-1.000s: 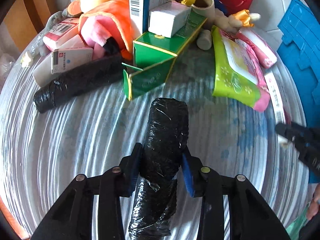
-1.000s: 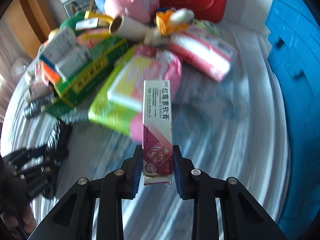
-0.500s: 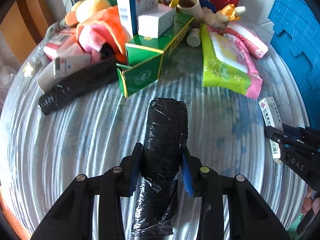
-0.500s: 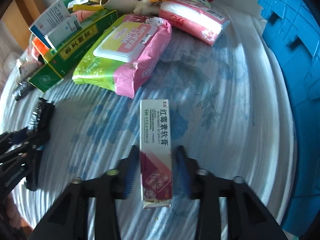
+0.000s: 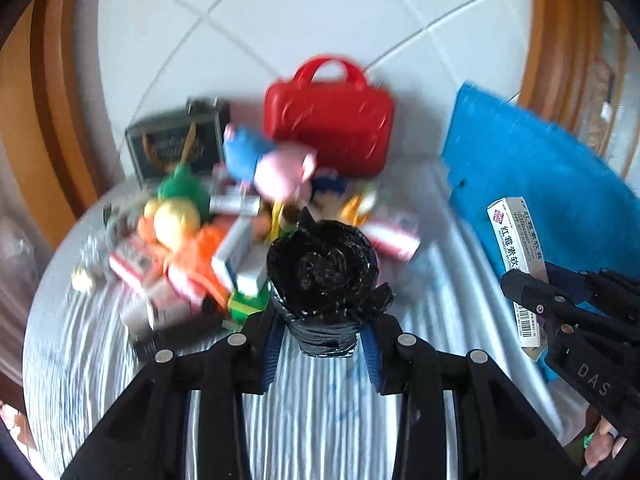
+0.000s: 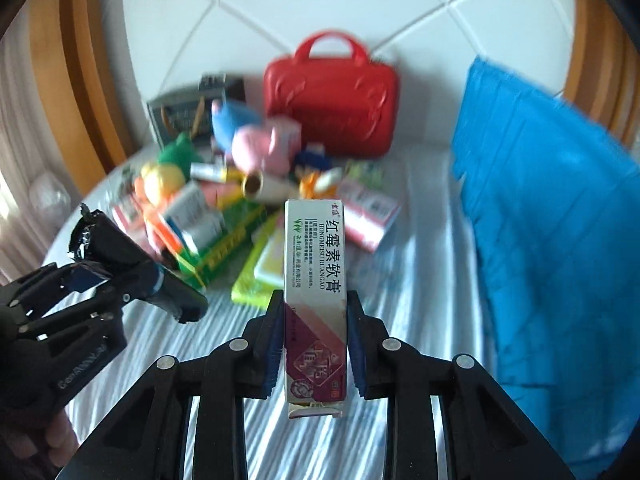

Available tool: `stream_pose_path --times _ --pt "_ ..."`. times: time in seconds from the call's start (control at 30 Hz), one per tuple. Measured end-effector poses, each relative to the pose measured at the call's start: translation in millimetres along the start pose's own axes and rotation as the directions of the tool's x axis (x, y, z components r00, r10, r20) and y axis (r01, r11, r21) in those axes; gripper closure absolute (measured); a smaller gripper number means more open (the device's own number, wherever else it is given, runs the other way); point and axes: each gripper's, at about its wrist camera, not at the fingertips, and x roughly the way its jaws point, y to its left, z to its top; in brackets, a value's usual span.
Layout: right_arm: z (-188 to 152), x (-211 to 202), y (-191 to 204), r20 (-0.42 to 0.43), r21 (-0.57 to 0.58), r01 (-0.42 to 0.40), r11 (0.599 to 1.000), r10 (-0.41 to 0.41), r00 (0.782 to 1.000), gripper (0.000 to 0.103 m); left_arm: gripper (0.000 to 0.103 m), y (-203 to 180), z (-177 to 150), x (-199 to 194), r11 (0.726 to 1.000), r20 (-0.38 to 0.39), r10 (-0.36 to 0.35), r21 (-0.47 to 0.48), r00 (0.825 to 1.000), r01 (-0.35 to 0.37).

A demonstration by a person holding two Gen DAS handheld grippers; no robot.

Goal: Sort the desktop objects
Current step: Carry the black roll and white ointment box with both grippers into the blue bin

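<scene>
Both tools now raised: left tool clamping black roll, right tool clamping "HONGMEISU RUANGAO" box.

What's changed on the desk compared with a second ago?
Both grippers rose off the striped cloth: the left gripper lifted the black wrapped roll, the right gripper lifted the ointment box. Both grips held; the pile and red bag stayed put.

White-and-maroon cardboard ointment box: "红霉素软膏", with "HONGMEISU RUANGAO" beside it (smaller print too blurred). Black plastic right tongs body: "DAS". Black left tongs body: "GenRobot.AI", only partly legible.
</scene>
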Motion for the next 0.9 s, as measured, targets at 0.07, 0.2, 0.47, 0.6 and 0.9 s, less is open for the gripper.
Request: stream_pose_path --times 0.07,0.2,0.47,0.6,0.9 --pt "16.6 -31.5 -8.5 0.057 0.011 0.026 1.0 -0.027 0.998 0.075 0.069 -15.8 17.7 -23.6 0.999 0.062 -0.027 0.027 0.998 0.026" --pt "35.9 -83.0 -37.0 0.152 0.038 0.087 0.995 -0.092 0.984 0.075 0.069 -58.4 56.3 -58.8 0.993 0.167 -0.093 0.083 0.982 0.08" --pt "48.8 -159.5 -156.5 0.256 0.141 0.21 0.968 -0.24 0.936 0.075 0.069 -189.9 107.4 -103.1 0.968 0.288 -0.235 0.16 0.928 0.196" --pt "51.2 -177.7 -248.3 0.247 0.167 0.266 0.949 -0.302 0.921 0.075 0.069 -276.6 132.2 -118.4 0.962 0.322 -0.263 0.163 0.909 0.22" --pt "56.4 -134.5 -428.2 0.054 0.108 0.256 0.961 -0.262 0.963 0.075 0.069 -446.1 165.6 -50.2 0.964 0.052 -0.251 0.107 0.967 0.244"
